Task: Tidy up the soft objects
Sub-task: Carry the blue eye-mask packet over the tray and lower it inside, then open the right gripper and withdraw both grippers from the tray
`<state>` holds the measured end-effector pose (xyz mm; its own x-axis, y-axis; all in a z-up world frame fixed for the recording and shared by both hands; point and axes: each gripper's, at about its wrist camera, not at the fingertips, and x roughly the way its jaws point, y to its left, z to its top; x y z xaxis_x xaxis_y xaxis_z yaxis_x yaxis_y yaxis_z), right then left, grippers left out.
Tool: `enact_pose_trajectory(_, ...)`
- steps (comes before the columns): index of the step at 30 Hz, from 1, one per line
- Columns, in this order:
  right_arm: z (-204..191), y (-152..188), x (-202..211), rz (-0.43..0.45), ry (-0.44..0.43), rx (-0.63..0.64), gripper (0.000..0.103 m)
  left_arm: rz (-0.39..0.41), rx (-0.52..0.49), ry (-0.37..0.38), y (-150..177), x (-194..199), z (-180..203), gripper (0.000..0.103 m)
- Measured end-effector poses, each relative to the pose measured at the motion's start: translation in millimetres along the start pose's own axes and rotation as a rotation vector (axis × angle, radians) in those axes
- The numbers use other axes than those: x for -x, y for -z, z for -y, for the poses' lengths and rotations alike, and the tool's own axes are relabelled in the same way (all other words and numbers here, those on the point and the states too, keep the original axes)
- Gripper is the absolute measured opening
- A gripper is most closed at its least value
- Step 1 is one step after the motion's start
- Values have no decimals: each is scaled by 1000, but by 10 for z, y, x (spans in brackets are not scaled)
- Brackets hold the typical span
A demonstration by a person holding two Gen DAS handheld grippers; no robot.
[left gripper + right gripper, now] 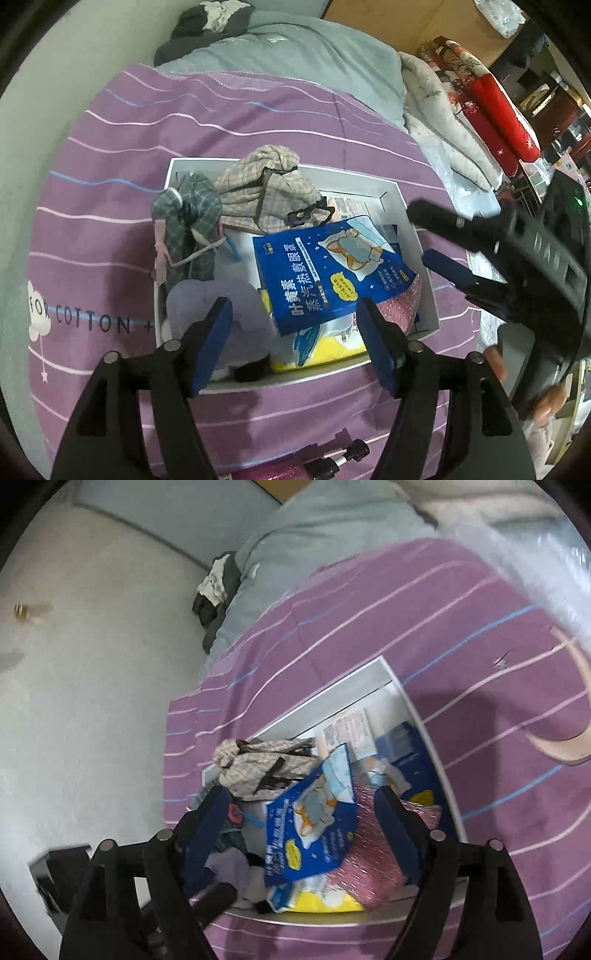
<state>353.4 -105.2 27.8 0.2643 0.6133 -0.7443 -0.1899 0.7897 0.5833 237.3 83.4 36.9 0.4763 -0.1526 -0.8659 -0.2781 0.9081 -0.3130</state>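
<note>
- While both grippers hover with jaws spread wide, nothing is held by the left gripper (293,343) or right gripper (303,840).
- A blue eye-mask packet (328,269) is seen lying in the white box (424,240), right of the plaid cloth (262,184).

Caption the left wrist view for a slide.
Open left gripper above a white box of soft items topped by a blue pouch, on a purple striped bedsheet.

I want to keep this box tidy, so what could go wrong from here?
1. The blue packet lies tilted on top of the pile, unheld between open fingers, so a nudge may slide it over the white box wall.
2. The beige checked cloth bulges above the rim and could snag a finger and spill out.
</note>
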Motion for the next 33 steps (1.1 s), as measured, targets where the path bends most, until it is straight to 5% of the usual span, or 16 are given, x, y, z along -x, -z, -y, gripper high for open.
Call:
enact_pose_trajectory(5,-61,290,42,60,59,140,82,21,-17,-34,88,82,14,71)
enact_pose_trajectory(9,70,403,-13,39,-1,107,82,19,-12,-31,131,130,-4,71)
enact_pose_trajectory(18,-120,724,268,213,204,247,82,36,-25,-35,304,260,37,71)
enact_pose_trajectory(25,-210,1147,539,324,258,335,82,79,-83,-92,654,407,108,71)
enact_pose_trajectory(28,-189,1332,614,343,259,358,82,127,-124,-149,861,515,123,71)
enact_pose_trajectory(33,-81,1629,671,297,262,336,82,118,-128,-133,1134,583,75,71)
